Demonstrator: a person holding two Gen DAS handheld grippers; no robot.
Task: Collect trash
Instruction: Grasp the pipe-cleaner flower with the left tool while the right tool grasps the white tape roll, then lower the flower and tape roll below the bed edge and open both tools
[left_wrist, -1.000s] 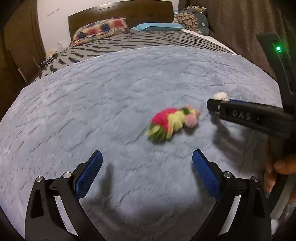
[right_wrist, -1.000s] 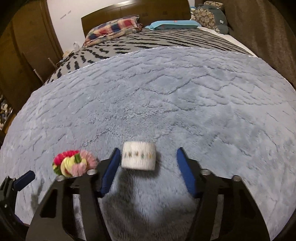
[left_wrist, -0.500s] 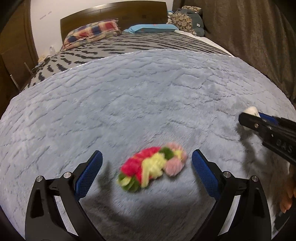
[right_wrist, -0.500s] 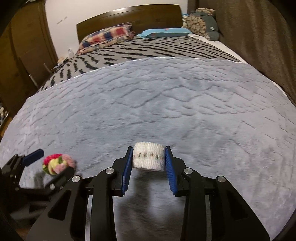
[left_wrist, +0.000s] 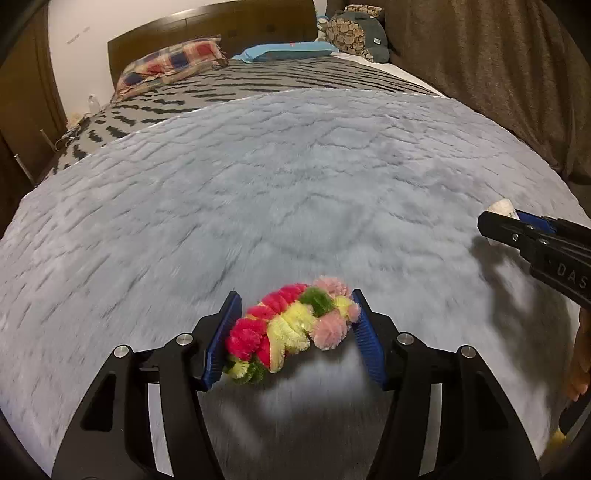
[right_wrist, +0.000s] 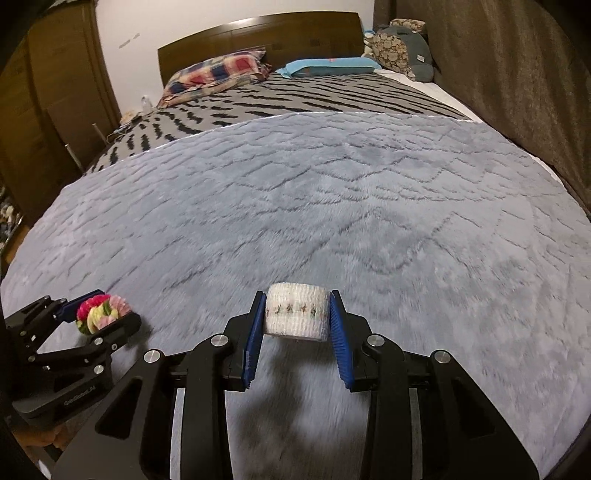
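Left wrist view: left gripper (left_wrist: 295, 332) angled downward, jaws closing around pompom bundle (left_wrist: 291, 325).

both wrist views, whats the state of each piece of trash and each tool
pom-pom bundle: between the blue pads, both touching its ends
white wrap roll: pinched between the pads, on its side
left tool: jaws closing on the pom-pom bundle
right tool: shut on the white wrap roll
grey blanket: spread flat over the bed

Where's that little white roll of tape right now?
The white roll is pinched between the right gripper's blue pads, low in the right wrist view over the grey fluffy blanket, right of the colourful pompom bundle.
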